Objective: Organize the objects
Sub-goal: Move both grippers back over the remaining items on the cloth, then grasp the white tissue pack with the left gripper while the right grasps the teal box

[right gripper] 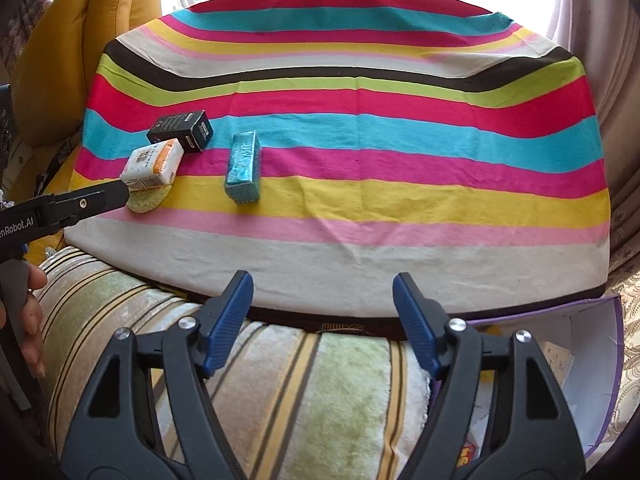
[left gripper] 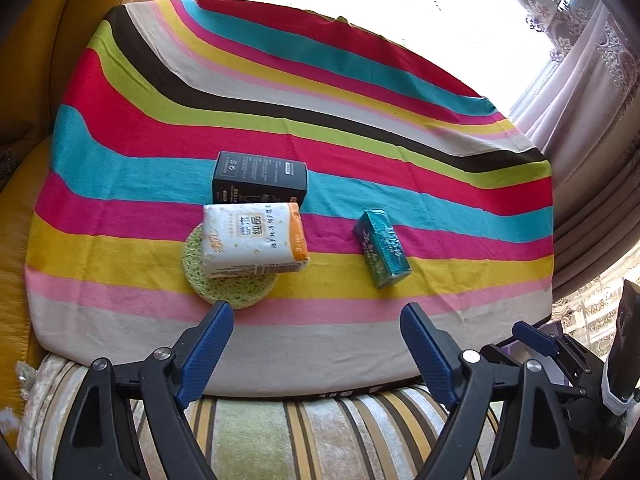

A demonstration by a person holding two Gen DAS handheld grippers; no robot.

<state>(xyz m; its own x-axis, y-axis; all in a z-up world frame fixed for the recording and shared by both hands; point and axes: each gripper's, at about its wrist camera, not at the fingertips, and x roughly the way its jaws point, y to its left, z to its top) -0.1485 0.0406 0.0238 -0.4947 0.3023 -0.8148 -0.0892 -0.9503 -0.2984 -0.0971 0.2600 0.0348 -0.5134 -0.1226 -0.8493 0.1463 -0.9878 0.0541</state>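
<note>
On the striped cloth table [left gripper: 360, 120] lie a black box [left gripper: 259, 178], a white and orange tissue pack [left gripper: 254, 240] resting partly on a round green sponge pad [left gripper: 230, 284], and a teal packet [left gripper: 382, 254]. My left gripper [left gripper: 318, 330] is open and empty, just short of the tissue pack at the table's near edge. My right gripper [right gripper: 323, 300] is open and empty over the near edge, apart from everything. In the right wrist view the black box [right gripper: 180, 130], tissue pack [right gripper: 154, 164], pad [right gripper: 150, 200] and teal packet [right gripper: 243, 168] sit at the left, with the left gripper [right gripper: 72, 208] beside the pad.
A striped cushion [right gripper: 280, 392] lies below the table's near edge. A purple-edged box [right gripper: 580, 360] with items inside stands at the lower right. A yellow leather chair [right gripper: 80, 40] is at the left. Curtains [left gripper: 580, 80] hang at the right.
</note>
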